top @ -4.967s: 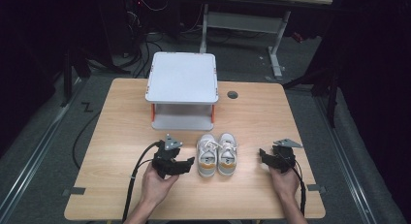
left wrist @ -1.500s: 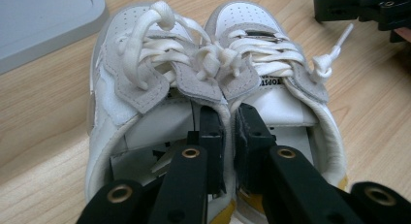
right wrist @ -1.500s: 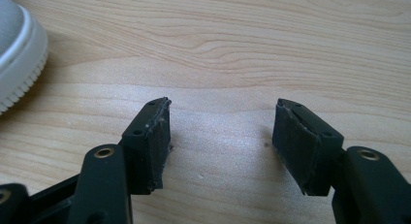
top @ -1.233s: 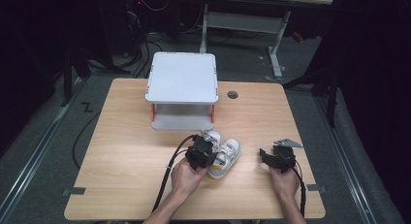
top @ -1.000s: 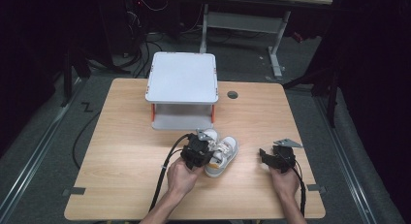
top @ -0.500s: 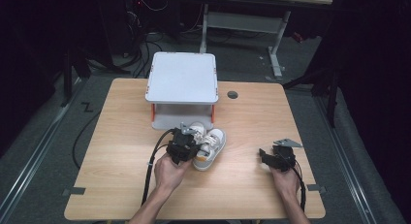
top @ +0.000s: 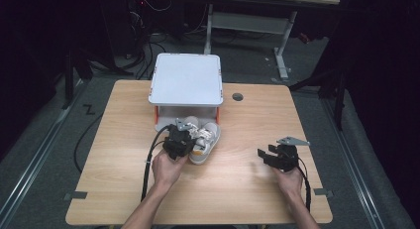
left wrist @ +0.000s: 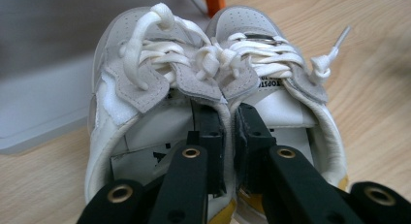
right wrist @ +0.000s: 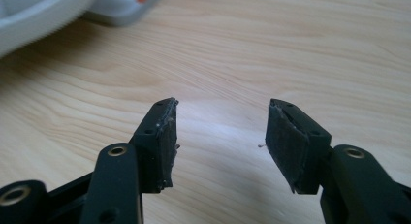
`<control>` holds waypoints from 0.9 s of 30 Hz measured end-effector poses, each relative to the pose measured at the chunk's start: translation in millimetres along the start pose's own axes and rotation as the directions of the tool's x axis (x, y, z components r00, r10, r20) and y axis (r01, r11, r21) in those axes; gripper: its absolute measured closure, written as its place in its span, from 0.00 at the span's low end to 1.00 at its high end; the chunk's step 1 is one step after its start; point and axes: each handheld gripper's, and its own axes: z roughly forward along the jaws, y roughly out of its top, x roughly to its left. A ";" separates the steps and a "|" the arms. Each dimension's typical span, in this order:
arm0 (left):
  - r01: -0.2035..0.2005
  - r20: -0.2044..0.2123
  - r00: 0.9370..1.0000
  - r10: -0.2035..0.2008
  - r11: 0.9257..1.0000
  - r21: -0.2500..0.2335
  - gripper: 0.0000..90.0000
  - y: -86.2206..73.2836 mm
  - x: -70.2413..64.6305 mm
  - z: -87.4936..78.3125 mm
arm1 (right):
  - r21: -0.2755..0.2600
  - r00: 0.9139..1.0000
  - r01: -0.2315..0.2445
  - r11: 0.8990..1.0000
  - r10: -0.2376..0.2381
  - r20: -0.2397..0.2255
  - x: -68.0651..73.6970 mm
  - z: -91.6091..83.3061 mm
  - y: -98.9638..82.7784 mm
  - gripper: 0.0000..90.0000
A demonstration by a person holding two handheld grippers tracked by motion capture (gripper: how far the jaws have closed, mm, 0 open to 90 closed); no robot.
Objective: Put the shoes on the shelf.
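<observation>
A pair of small white and grey sneakers (top: 207, 139) with white laces (left wrist: 160, 54) sits side by side on the wooden table (top: 247, 115), toes at the open front of a white two-level rack (top: 185, 80). My left gripper (top: 190, 141) is shut on the sneakers' two inner walls, pinched together between its pads (left wrist: 228, 136). My right gripper (top: 265, 157) hovers over bare table to the right, open; its jaws (right wrist: 220, 132) have just been closing a little with nothing between them.
The rack's grey lower shelf (left wrist: 34, 103) and an orange leg (left wrist: 214, 1) stand just beyond the toes. The rack's edge (right wrist: 39, 10) lies far from the right jaws. A round cable hole (top: 237, 96) is in the table behind. Dark floor surrounds the table.
My left gripper has carried the pair of sneakers leftward and away from the person, up to the rack's front. The right hand has stayed about where it was.
</observation>
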 end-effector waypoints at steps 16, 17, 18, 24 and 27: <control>0.070 -0.086 0.994 -0.071 0.997 -0.018 0.92 13.9 27.0 22.9 | -0.135 0.985 0.104 0.985 -0.121 -0.127 46.1 -4.4 63.3 0.77; 0.076 -0.091 0.993 -0.078 0.997 -0.022 0.92 14.4 28.8 25.3 | -0.142 0.983 0.109 0.984 -0.128 -0.133 48.3 -3.6 68.1 0.78; 0.085 -0.094 0.992 -0.087 0.996 -0.026 0.92 14.6 30.5 27.0 | -0.148 0.981 0.116 0.982 -0.137 -0.140 51.2 -2.0 75.9 0.78; 0.102 -0.119 0.987 -0.103 0.995 -0.020 0.92 18.2 37.4 36.8 | -0.173 0.974 0.143 0.974 -0.170 -0.150 63.7 1.0 107.2 0.81; 0.092 -0.132 0.987 -0.093 0.996 -0.017 0.92 21.7 38.9 41.6 | -0.185 0.970 0.157 0.970 -0.187 -0.158 71.3 4.6 123.3 0.82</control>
